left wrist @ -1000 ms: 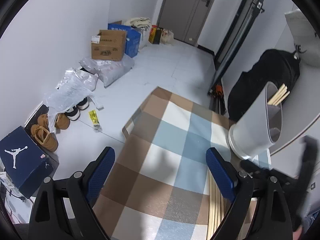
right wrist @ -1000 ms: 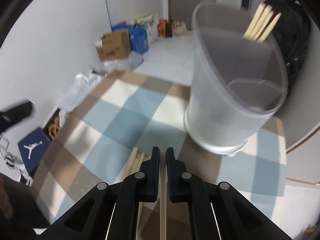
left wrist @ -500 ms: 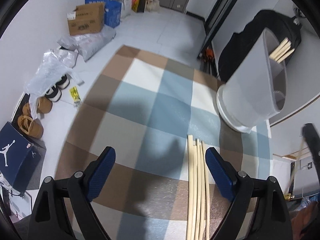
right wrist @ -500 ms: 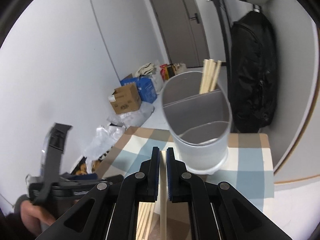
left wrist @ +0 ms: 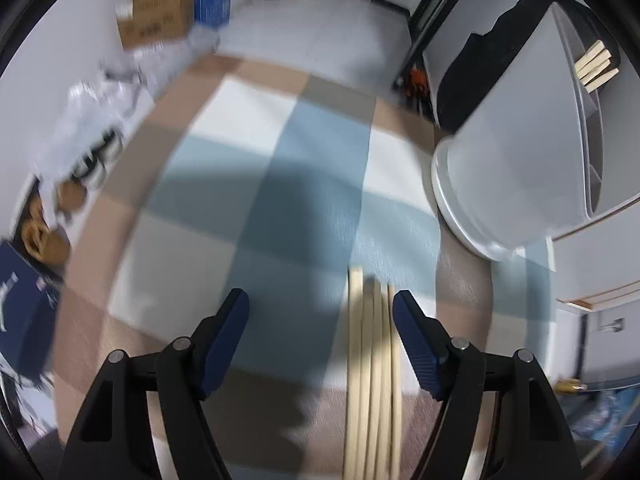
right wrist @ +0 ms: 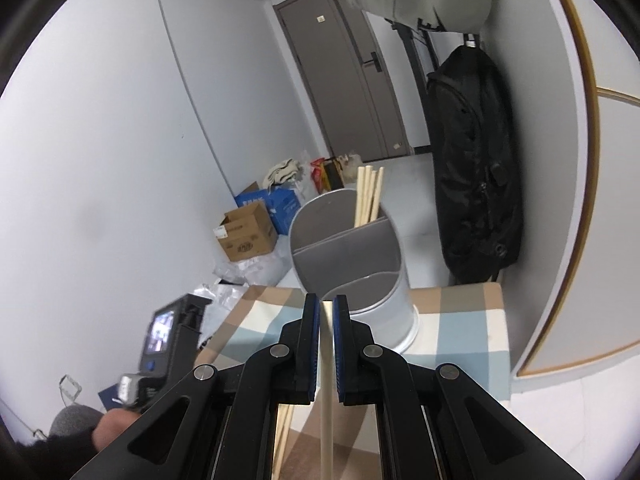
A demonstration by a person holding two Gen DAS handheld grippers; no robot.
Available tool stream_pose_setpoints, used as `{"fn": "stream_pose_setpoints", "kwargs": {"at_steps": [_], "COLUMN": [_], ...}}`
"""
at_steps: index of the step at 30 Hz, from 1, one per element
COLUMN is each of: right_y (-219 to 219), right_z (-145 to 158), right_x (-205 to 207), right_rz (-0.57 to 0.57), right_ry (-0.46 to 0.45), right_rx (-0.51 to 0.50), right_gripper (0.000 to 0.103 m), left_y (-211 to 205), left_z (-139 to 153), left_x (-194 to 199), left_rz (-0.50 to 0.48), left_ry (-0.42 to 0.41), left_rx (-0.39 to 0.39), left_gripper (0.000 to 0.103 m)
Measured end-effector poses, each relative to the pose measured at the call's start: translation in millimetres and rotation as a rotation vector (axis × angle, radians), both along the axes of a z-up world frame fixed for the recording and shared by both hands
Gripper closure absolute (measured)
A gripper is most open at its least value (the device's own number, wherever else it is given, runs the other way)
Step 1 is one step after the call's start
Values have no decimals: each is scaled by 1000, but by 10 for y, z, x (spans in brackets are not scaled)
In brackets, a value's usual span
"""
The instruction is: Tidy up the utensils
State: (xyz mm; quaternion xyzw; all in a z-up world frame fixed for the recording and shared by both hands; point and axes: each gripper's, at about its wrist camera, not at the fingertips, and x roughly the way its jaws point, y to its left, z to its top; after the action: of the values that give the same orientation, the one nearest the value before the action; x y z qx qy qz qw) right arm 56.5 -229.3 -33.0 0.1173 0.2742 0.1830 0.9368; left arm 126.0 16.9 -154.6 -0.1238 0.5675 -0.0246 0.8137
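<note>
The job is partly done. A few chopsticks (right wrist: 368, 196) are already standing in the back part of the grey holder (right wrist: 352, 264), which is sitting at the far end of the checked cloth (left wrist: 248, 168). The two front parts of the holder are looking empty.

One more chopstick (right wrist: 326, 380) is being pinched between the pressed-together jaws of the right gripper (right wrist: 327, 308). It is being held up in the air, in front of the holder, and is not in it yet.

A small bunch of loose chopsticks (left wrist: 374, 368) is lying flat on the cloth. The left gripper (left wrist: 320, 312) is being held over them, pointing down. Its jaws are being closed, with the bunch lying just inside the right jaw, but nothing is being squeezed yet.

So some sticks are put away, one is being carried, and the bunch is waiting to be picked up.
</note>
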Motion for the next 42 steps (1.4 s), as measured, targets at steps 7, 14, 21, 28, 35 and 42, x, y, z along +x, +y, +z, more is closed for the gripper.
{"fn": "stream_pose_setpoints", "kwargs": {"at_steps": [7, 14, 21, 28, 35, 42], "right_y": [-165, -154, -203, -116, -20, 17], "right_z": [54, 93, 67, 83, 19, 4], "right_x": [-3, -43, -4, -37, -91, -199], "right_rz": [-20, -15, -26, 9, 35, 31], "right_ry": [2, -22, -1, -11, 10, -2], "right_rx": [42, 31, 41, 15, -23, -54], "right_gripper": [97, 97, 97, 97, 97, 97], "left_y": [-137, -191, -83, -83, -34, 87], "left_z": [8, 18, 29, 393, 749, 764], "left_x": [-28, 6, 7, -169, -439, -471], "left_rz": [-48, -55, -13, -2, -6, -29], "left_ry": [2, -6, -24, -171, -376, -423], "left_rx": [130, 135, 49, 50, 13, -19], "left_gripper": [58, 96, 102, 103, 103, 103]}}
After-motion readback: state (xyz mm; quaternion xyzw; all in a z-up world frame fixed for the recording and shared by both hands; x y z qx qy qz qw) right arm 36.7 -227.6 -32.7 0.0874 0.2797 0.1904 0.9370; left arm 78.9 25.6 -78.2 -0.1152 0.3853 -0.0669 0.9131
